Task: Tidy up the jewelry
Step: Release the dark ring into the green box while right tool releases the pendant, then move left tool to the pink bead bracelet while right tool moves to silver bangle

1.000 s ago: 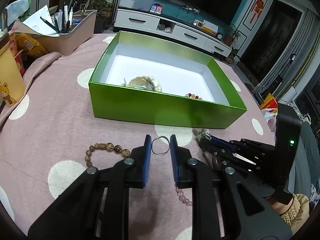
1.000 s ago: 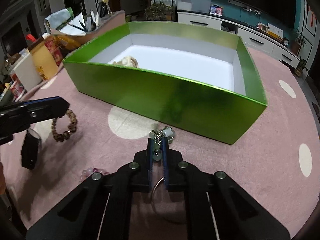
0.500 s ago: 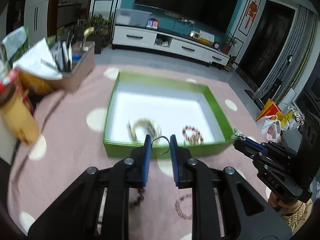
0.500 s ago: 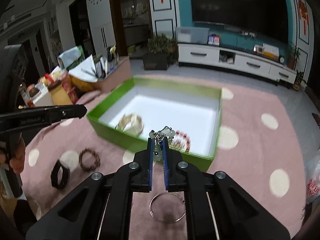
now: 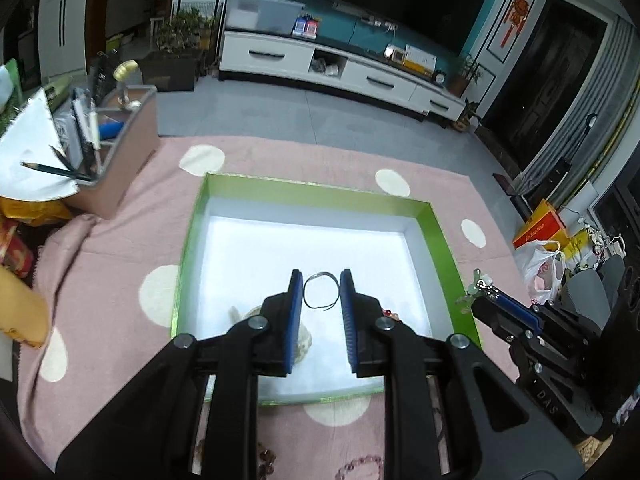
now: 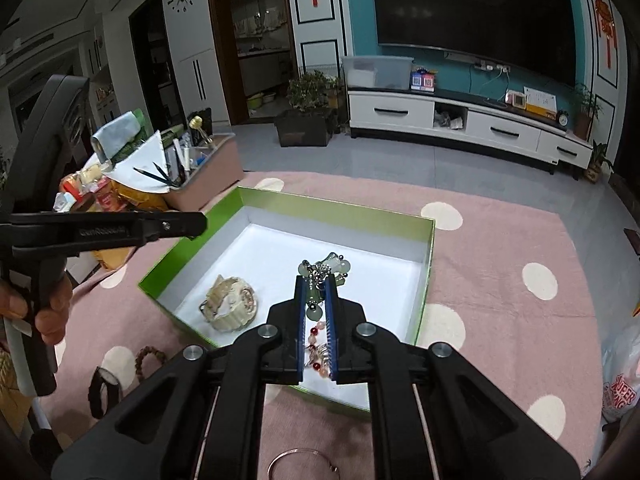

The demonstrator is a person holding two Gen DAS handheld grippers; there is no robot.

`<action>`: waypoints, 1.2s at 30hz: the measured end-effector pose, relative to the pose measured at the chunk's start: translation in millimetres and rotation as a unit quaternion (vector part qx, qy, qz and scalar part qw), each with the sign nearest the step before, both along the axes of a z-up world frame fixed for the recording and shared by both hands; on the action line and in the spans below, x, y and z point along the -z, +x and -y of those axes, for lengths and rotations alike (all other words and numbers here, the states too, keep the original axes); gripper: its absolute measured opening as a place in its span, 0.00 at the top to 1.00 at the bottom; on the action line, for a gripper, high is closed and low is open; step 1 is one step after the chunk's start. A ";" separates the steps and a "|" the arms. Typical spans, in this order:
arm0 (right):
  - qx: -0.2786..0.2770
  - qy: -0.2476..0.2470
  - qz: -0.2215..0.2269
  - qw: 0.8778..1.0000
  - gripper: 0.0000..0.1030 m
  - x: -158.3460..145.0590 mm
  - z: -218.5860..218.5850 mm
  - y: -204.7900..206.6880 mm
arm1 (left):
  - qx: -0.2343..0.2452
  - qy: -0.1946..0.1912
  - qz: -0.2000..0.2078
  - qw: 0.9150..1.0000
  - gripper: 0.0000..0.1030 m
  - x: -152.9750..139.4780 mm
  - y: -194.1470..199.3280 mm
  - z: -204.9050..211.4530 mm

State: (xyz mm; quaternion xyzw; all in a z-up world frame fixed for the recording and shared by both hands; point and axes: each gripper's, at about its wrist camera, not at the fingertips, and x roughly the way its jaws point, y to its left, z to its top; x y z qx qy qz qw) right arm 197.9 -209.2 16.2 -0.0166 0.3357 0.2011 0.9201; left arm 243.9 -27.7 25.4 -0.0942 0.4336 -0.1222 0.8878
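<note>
My left gripper is shut on a thin dark wire ring, which hangs above the white floor of the green box. My right gripper is shut on a cluster of pale jade beads and metal charms, also held over the box. A cream watch-like bracelet and a red bead bracelet lie inside. The right gripper shows at the box's right edge; the left gripper shows over its left corner, held by a hand.
On the pink dotted cloth near me lie a wooden bead bracelet, a black band, a silver bangle and a pink bead bracelet. A pen holder and a yellow container stand at the left.
Both grippers have risen from the cloth and moved forward over the green box, each still holding its piece. The box interior now lies below them.
</note>
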 end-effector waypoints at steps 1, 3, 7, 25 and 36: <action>0.000 -0.002 -0.005 1.000 0.92 4.1 -1.6 6.2 | 0.001 0.002 -0.004 1.000 0.82 4.2 5.4 2.4; 0.001 -0.007 -0.012 1.000 0.92 10.5 -4.9 14.0 | 0.002 0.009 -0.014 1.000 0.82 13.8 16.2 10.2; 0.005 -0.014 -0.020 1.000 0.92 21.3 -10.6 28.9 | 0.002 0.015 -0.024 1.000 0.82 27.5 29.9 17.5; 0.077 0.071 -0.039 0.994 0.53 31.5 56.9 9.1 | -0.039 0.019 -0.019 0.999 0.48 31.5 11.2 -11.5; 0.102 0.093 -0.039 0.990 0.53 29.6 94.5 -64.0 | -0.044 0.021 -0.002 0.999 0.43 11.5 -71.8 -30.0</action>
